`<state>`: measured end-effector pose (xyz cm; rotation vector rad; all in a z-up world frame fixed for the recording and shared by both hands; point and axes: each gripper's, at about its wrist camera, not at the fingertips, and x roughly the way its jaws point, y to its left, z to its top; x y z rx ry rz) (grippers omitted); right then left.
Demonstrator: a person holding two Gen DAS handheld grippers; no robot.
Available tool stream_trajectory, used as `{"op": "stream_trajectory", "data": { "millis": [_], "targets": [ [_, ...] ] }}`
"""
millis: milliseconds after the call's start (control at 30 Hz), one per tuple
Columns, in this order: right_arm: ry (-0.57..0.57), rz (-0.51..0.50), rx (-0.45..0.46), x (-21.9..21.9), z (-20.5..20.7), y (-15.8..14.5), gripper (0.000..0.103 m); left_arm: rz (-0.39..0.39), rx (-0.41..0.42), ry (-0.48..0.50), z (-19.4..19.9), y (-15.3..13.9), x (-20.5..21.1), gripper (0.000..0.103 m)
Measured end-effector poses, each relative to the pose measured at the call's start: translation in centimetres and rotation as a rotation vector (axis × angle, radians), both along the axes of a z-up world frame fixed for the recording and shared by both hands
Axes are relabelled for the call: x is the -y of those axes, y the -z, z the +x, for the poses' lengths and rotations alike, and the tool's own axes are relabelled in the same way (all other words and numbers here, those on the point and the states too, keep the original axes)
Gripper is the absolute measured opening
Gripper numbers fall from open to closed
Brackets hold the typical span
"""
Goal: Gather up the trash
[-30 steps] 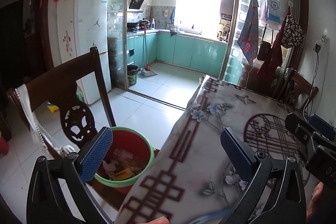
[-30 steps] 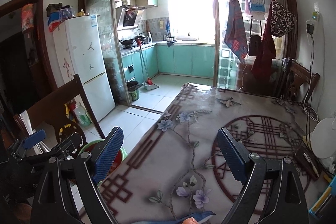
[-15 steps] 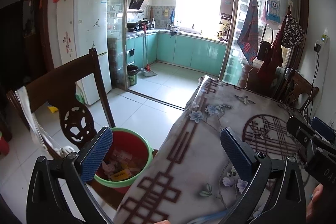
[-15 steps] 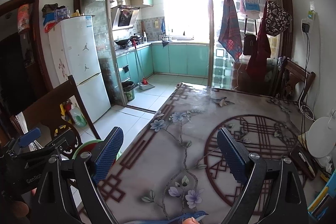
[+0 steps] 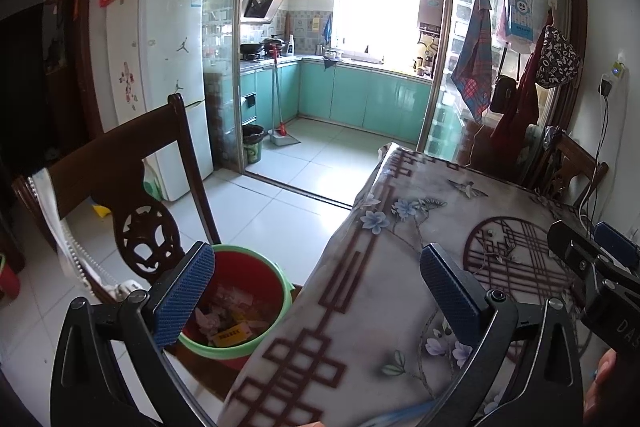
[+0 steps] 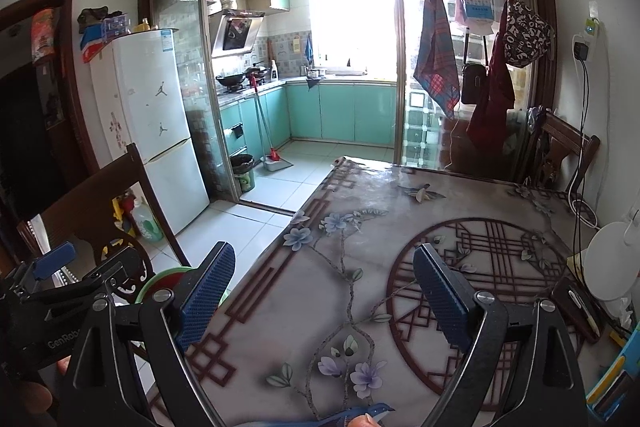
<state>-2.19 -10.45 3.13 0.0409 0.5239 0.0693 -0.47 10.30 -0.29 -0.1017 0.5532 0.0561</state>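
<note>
A red bin with a green rim (image 5: pixel 276 279) stands on the floor beside the table's left edge and holds paper scraps and wrappers (image 5: pixel 232 315). Its rim also shows in the right wrist view (image 6: pixel 160 279). My left gripper (image 5: pixel 316 291) is open and empty, held above the table's left edge with its left finger over the bin. My right gripper (image 6: pixel 324 287) is open and empty above the flower-patterned tablecloth (image 6: pixel 360 227). The left gripper (image 6: pixel 60 287) also shows at the left of the right wrist view. No loose trash shows on the tablecloth.
A dark wooden chair (image 5: pixel 132 155) stands close to the bin on its left. A white lamp base (image 6: pixel 612 259), a dark case (image 6: pixel 576 307) and cables sit at the table's right side. Another chair (image 6: pixel 560 147) stands at the far right. A fridge (image 5: pixel 160 75) and the kitchen lie beyond.
Both grippers have stayed open. The views have shifted only slightly, with the right gripper drifting a little over the table.
</note>
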Motion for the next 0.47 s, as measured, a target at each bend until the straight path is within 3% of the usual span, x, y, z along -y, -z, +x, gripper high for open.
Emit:
{"op": "stream_trajectory", "data": {
  "millis": [467],
  "targets": [
    [0.002,0.002,-0.003,0.0,0.14,-0.01,0.091,0.005,-0.009,0.026,0.42,0.41,0.14,0.103]
  ]
}}
